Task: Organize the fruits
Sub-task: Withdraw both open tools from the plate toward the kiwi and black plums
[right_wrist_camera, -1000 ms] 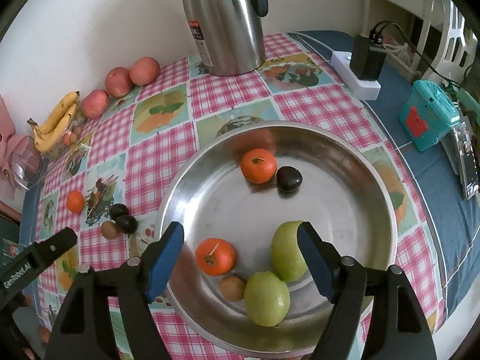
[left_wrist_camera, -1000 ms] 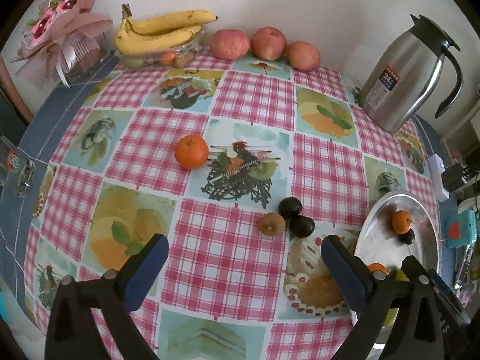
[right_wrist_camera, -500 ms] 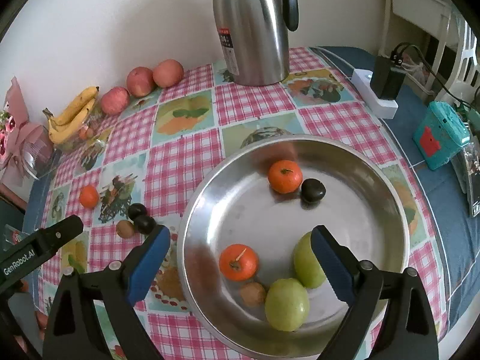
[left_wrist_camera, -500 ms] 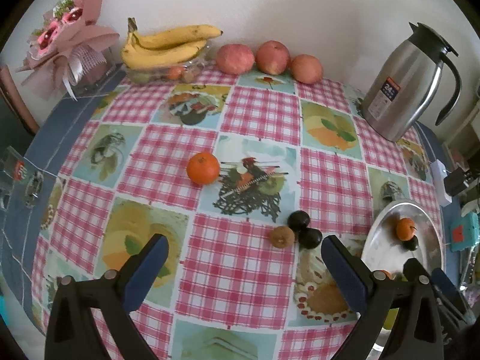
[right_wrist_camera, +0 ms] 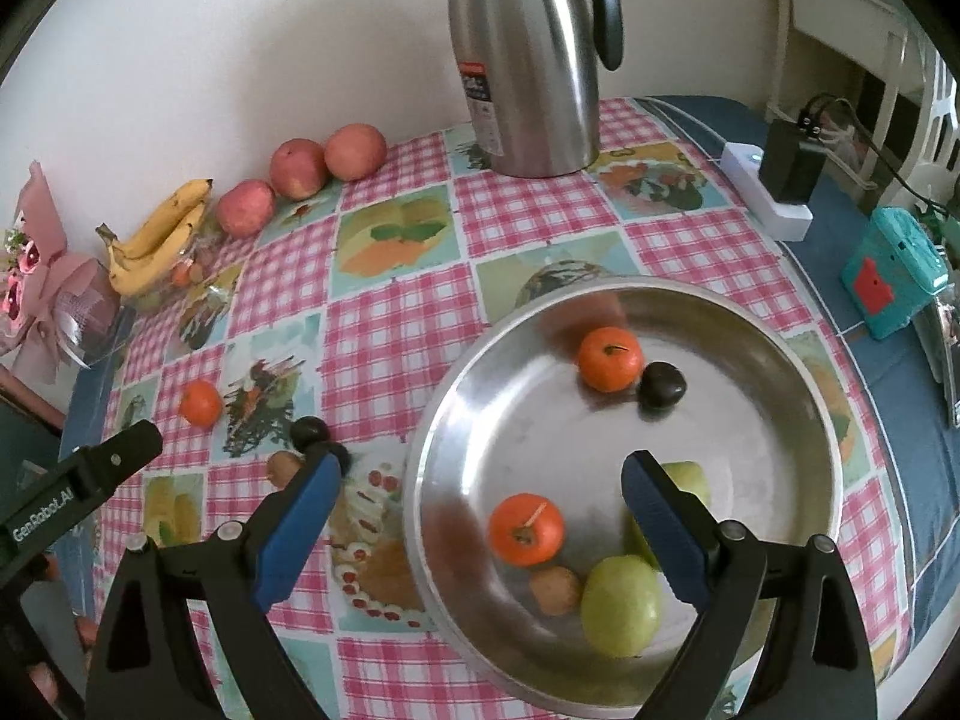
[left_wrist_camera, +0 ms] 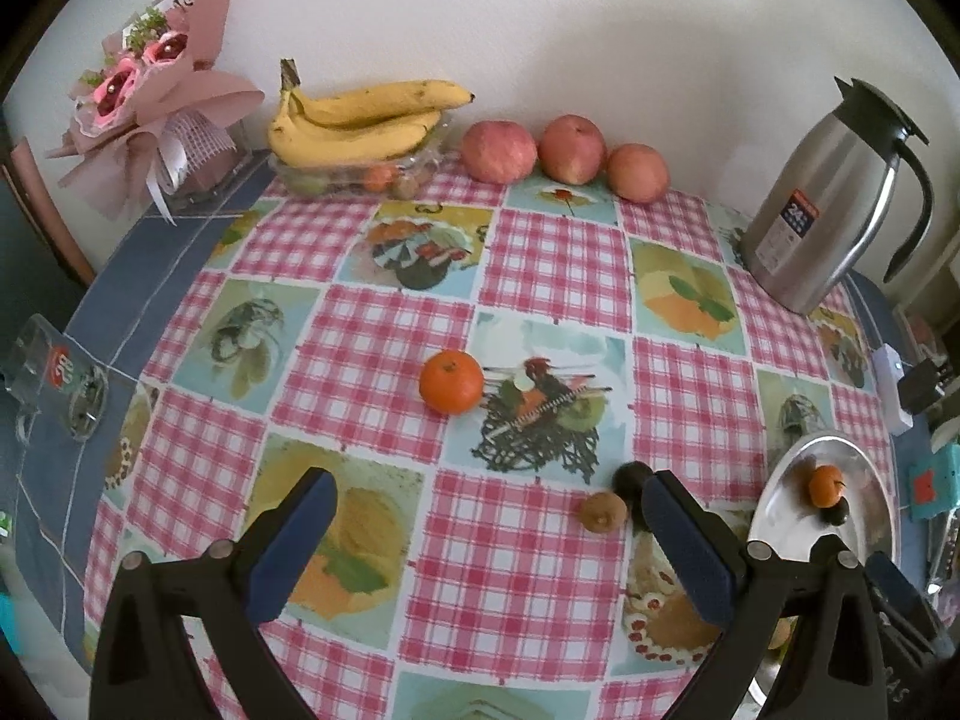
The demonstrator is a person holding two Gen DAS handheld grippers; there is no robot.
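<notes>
My left gripper (left_wrist_camera: pixel 489 498) hangs open and empty over the checked tablecloth. An orange (left_wrist_camera: pixel 451 381) lies ahead of it. A kiwi (left_wrist_camera: pixel 604 513) and a dark plum (left_wrist_camera: pixel 630 477) sit just beside its right finger. My right gripper (right_wrist_camera: pixel 480 468) is open and empty above the steel bowl (right_wrist_camera: pixel 828 420). The bowl holds two oranges (right_wrist_camera: pixel 609 358), a dark plum (right_wrist_camera: pixel 661 385), two green fruits (right_wrist_camera: pixel 621 606) and a kiwi (right_wrist_camera: pixel 555 591). Bananas (left_wrist_camera: pixel 366 120) and three apples (left_wrist_camera: pixel 498 151) line the wall.
A steel kettle (left_wrist_camera: pixel 822 204) stands at the back right. A pink bouquet (left_wrist_camera: pixel 150 78) sits at the back left. Beyond the bowl lie a white power strip (right_wrist_camera: pixel 762 192) with a black plug and a teal box (right_wrist_camera: pixel 888 276). The left gripper's finger (right_wrist_camera: pixel 78 480) shows at the left.
Both grippers have pulled back and tilted up a little, so more wall shows and the fruits sit lower in view. The right gripper's jaws spread slightly wider.
</notes>
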